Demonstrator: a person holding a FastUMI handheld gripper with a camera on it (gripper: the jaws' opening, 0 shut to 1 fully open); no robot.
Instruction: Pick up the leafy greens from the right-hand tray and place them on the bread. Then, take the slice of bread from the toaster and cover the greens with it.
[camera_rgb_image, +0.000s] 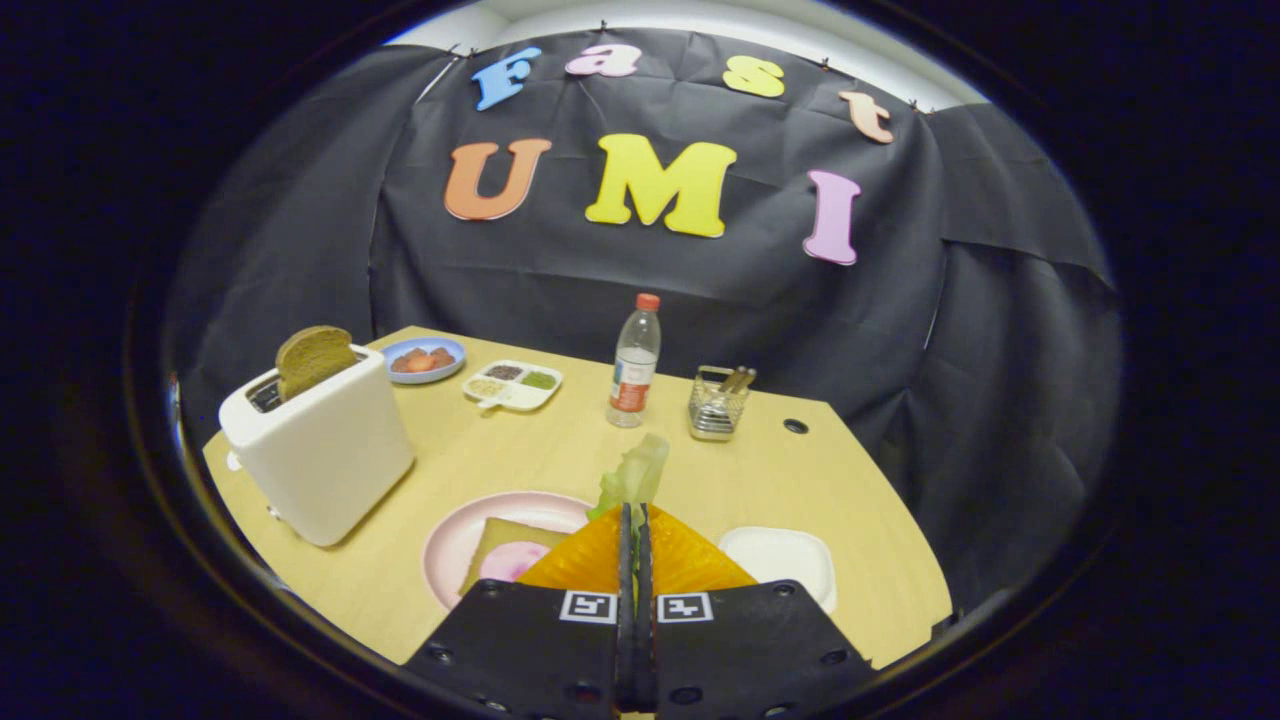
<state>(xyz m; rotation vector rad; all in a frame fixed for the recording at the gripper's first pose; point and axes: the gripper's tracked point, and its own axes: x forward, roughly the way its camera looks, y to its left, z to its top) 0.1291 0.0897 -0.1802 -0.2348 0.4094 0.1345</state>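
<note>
Between the gripper (634, 520) fingers – leafy greens (636, 474); toaster (318, 450) holds bread (312, 358).

We are counting one toaster (320, 455), one water bottle (634, 362) and one wire basket (717, 405). We are also seeing two bread slices (312, 358) (492, 548), three dishes (455, 545) (425, 358) (782, 558) and one divided tray (512, 384).

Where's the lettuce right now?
In the gripper view, the lettuce is pinched in the shut gripper, sticking up past the fingertips, lifted between the pink plate and the white tray.
</note>
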